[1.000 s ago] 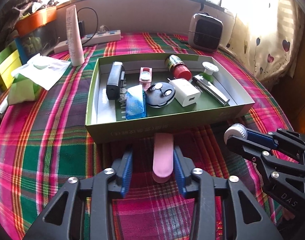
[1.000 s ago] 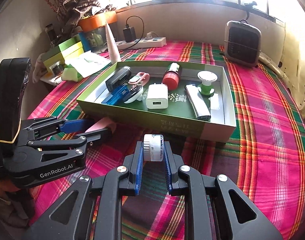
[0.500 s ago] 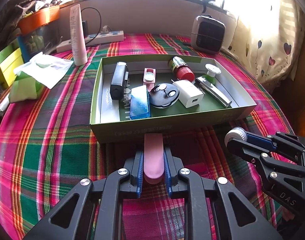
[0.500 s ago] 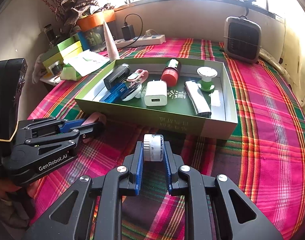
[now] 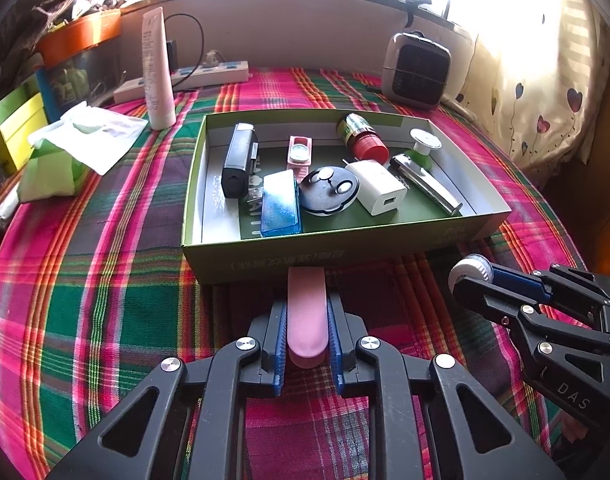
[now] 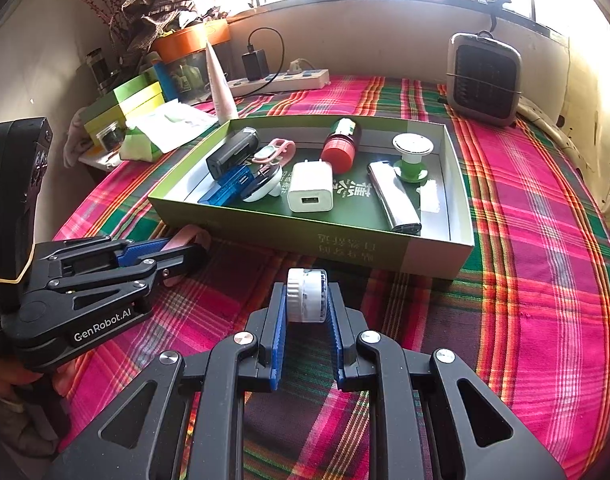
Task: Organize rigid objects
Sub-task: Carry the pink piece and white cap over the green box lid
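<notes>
- The left gripper (image 5: 306, 334) is clenched on a pink oblong case (image 5: 306, 312), its blue pads flush against both long sides; the case's far end sits right at the near wall of the green box (image 5: 265, 262), close to that wall's left half.
- The right gripper (image 6: 306, 312) is clamped on a small white ribbed cylinder (image 6: 306, 295), held in front of the box's near wall toward its right corner, above the plaid tablecloth (image 6: 537, 280).
- The box already holds a white charger (image 6: 311, 187), a blue case (image 5: 280, 210), a black round disc (image 5: 329, 191), a red-capped bottle (image 6: 340, 146), a silver lighter (image 6: 393, 198) and a green spool (image 6: 411, 156).
- Risk: the pink case looks level with the box wall, though fisheye bending makes height hard to read; pushed forward without lifting, it would likely butt the cardboard and shove the light box across the cloth.
- Risk: free floor is scarce near the front edge; dropping either item onto the charger or disc could leave it tilted or knock neighbours.
- Risk: the cylinder is round and gripped on its ends, so it may roll once let go.
</notes>
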Demonstrator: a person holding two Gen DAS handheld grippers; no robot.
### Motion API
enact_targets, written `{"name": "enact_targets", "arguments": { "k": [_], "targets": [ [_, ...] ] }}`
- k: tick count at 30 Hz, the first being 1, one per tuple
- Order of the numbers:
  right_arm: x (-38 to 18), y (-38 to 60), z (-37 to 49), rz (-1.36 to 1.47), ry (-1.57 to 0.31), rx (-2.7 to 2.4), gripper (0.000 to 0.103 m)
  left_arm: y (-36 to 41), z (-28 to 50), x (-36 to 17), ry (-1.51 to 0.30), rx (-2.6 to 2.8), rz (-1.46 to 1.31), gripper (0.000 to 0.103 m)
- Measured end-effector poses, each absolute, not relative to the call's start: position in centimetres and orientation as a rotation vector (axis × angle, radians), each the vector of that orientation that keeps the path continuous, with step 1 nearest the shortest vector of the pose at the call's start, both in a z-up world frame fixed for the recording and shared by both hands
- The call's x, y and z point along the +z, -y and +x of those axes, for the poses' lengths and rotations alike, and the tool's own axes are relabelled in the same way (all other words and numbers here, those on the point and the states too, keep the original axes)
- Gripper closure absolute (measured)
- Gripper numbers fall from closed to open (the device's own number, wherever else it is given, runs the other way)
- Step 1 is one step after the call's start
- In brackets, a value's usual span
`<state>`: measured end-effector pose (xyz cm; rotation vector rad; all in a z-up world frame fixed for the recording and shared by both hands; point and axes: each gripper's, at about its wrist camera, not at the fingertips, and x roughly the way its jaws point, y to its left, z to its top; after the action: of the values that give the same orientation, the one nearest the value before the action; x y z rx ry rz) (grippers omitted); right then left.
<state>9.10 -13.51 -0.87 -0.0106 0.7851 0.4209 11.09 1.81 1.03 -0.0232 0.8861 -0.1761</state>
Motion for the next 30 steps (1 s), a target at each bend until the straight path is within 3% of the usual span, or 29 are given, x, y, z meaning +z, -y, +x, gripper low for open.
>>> {"name": "enact_targets", "arguments": {
  "k": [30],
  "targets": [
    [2.3,15.0,8.3,0.004,-0.699,0.386,0.083,-2.0,9.7,5.4,-0.792,-0.21,-0.043,0.086]
  ]
}}
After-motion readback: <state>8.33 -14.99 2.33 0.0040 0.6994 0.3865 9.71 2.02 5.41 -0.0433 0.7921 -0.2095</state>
